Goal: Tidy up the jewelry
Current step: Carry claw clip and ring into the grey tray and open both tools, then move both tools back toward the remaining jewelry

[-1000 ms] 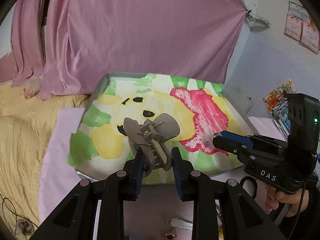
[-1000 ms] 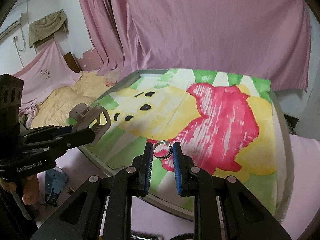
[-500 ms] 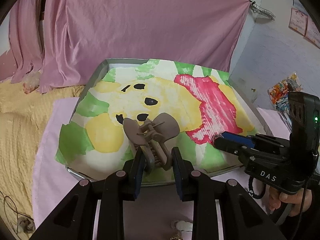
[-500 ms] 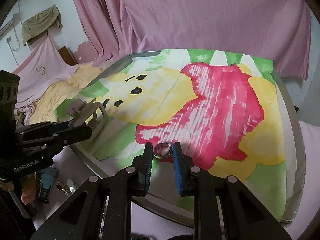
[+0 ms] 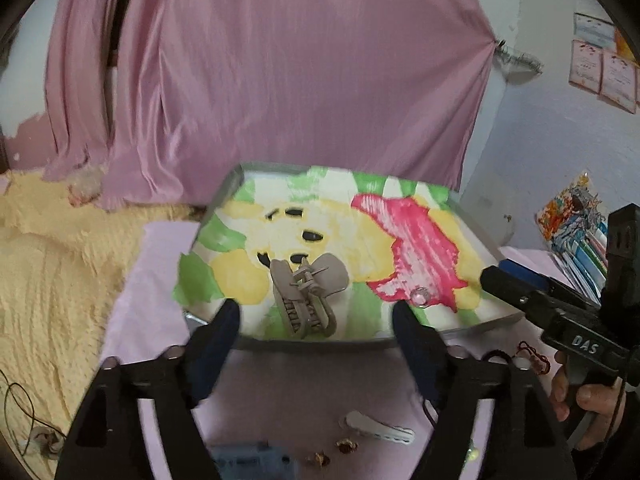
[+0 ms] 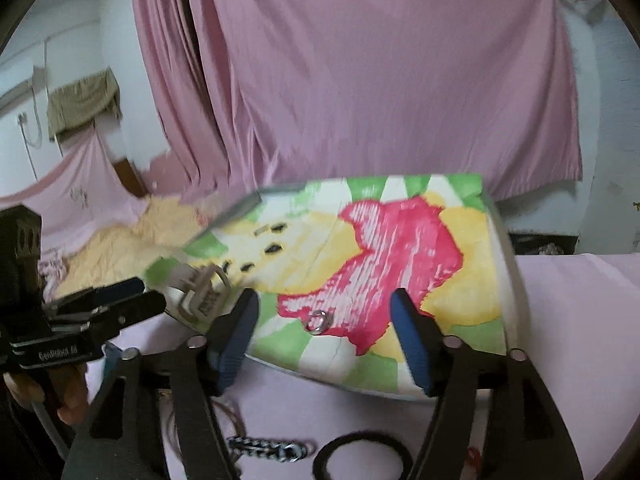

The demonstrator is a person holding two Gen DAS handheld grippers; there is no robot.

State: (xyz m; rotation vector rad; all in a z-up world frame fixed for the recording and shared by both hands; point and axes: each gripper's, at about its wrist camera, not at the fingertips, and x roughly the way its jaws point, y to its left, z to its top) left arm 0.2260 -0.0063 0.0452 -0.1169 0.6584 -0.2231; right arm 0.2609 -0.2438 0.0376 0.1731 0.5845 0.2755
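The left hand-held gripper (image 5: 314,312) has its jaws spread wide and grips nothing; between its two fingers, just past their tips, the taupe hair claw clip (image 5: 308,294) lies on the tray (image 5: 224,196), free of both fingers. The tray is a shallow metal one lined with a painted sheet (image 5: 340,240) in yellow, green and pink, and the clip sits on the yellow and green part near the tray's front edge. The right hand-held gripper (image 6: 324,312) is likewise wide open and empty, and the small silver ring (image 6: 318,321) lies on the sheet between its fingers, at the front edge of the pink patch, toward the tray's near rim and to the right of the clip. Seen from the left wrist, the ring (image 5: 420,295) is a small bright spot at the lower tip of the pink patch, with the black body of the right gripper beside the tray's right corner and a person's hand (image 5: 584,396) on its grip. In front of the tray, on the pale pink cloth (image 5: 300,392) that covers the worktop, lie a grey slide clip (image 5: 376,432), two small gold-coloured pieces (image 5: 348,445), a black hair tie (image 6: 360,456) and a braided dark chain (image 6: 268,450). A pink curtain (image 5: 280,80) hangs behind the tray, and a yellow blanket (image 5: 52,280) spreads to the tray's left.
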